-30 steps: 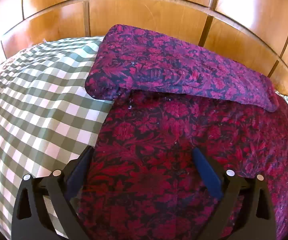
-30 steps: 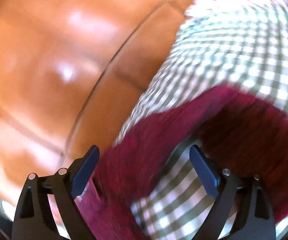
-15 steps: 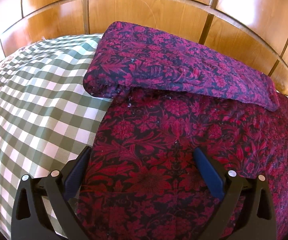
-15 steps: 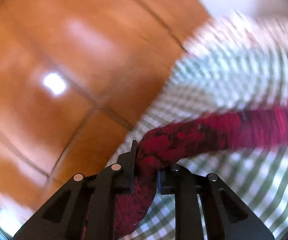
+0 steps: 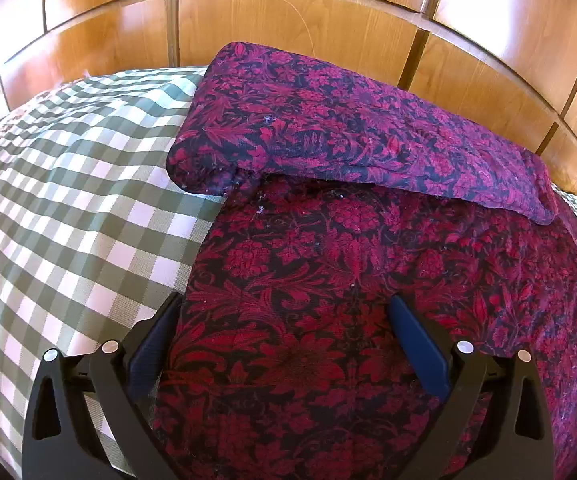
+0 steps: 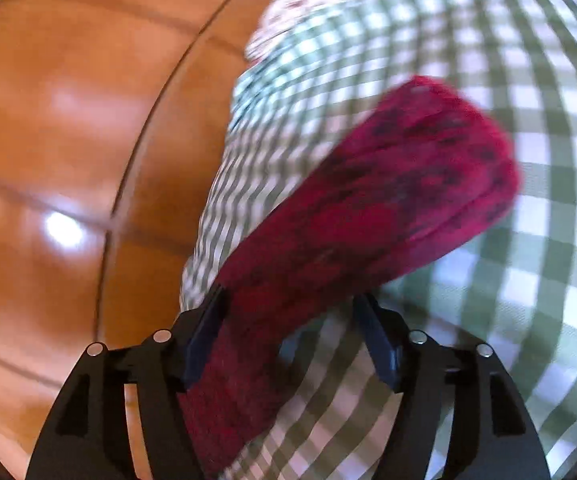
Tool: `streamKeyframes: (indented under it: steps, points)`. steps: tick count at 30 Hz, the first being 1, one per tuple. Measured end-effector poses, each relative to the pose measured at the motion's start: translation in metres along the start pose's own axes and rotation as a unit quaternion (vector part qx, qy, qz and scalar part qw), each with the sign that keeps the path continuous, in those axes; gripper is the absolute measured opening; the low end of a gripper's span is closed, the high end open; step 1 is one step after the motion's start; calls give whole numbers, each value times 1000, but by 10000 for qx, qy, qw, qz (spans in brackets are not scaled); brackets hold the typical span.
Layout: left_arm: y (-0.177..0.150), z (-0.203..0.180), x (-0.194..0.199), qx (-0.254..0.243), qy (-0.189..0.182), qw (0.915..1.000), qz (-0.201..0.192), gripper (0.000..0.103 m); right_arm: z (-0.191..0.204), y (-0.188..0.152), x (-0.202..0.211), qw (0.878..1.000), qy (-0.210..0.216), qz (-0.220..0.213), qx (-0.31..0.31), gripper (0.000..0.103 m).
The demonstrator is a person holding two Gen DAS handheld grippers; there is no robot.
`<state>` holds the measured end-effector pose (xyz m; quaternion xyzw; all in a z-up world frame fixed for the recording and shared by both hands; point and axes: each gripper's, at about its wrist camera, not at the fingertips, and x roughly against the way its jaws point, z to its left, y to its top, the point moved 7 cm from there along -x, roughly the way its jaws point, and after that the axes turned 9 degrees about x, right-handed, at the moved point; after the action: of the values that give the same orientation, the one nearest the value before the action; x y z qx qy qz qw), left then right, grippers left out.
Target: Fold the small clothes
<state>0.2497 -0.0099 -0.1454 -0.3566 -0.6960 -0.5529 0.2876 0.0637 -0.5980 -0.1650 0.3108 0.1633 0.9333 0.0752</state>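
Left gripper point(image 5: 284, 320): fingers spread wide, holding nothing, poised over the red floral garment point(image 5: 368, 320). This garment fills the lower centre and right of the left wrist frame on the green checked cloth point(image 5: 68, 208), its far edge folded over in a band point(image 5: 348, 128) across the upper centre; wooden floor point(image 5: 288, 12) lies beyond. Right gripper point(image 6: 288, 336): fingers parted, a blurred strip of the garment point(image 6: 388, 200) passing between them against the left finger; firm grip cannot be confirmed.

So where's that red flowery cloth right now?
In the left wrist view the red flowery cloth lies spread on the checked tablecloth, its far edge folded over near the wooden wall.
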Motion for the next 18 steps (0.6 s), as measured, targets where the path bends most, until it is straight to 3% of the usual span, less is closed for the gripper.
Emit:
streamKeyframes:
  steps: [2, 6, 10, 13, 18]
  points:
    - [0, 0, 0, 2, 3, 10000, -2, 99, 2, 8, -3, 9993, -283, 49, 238, 19]
    - [0, 0, 0, -9, 25, 10000, -1, 99, 30, 21, 8, 9944, -453, -225, 932, 15]
    - [-1, 0, 0, -8, 22, 10000, -2, 99, 86, 10, 23, 9757, -398, -668, 2047, 14]
    - [-1, 0, 0, -7, 22, 10000, -2, 99, 138, -15, 24, 9544, -176, -868, 2852, 13]
    - [-1, 0, 0, -3, 16, 10000, -3, 99, 224, -83, 26, 9083, 493, -875, 4061, 13]
